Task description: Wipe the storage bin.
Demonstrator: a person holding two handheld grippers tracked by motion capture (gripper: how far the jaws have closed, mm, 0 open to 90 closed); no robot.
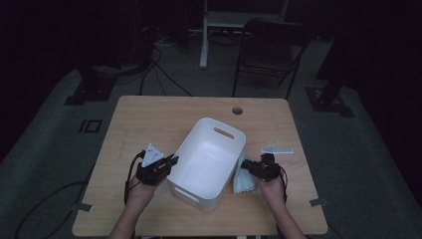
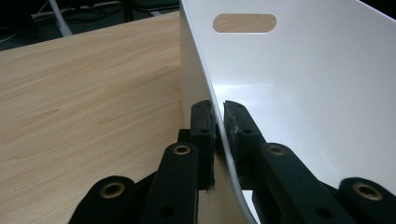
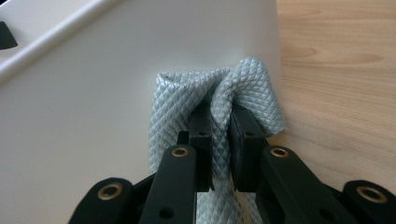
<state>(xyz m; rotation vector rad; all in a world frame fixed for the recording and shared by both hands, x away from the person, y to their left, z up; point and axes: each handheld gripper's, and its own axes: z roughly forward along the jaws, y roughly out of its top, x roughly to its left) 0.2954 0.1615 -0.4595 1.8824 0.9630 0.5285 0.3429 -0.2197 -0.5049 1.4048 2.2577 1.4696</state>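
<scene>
Pale blue quilted cloth (image 3: 224, 112), bunched

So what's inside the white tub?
The white tub looks bare inside: its white floor and walls show. The near corner, behind the rim that the left gripper pinches, is hidden. The pale blue cloth stays outside.

The place reads as a recording lab or studio rather than a home. A single light-wood tabletop (image 1: 149, 124) stands lit in a room that is otherwise dark, on grey carpet (image 1: 45, 144). Black stand bases (image 1: 89, 92) sit on the floor at either side, and loose cables (image 1: 159, 74) run across the carpet behind. Farther back stand a black folding chair (image 1: 268, 55) and the white leg of another desk (image 1: 204, 45).
</scene>
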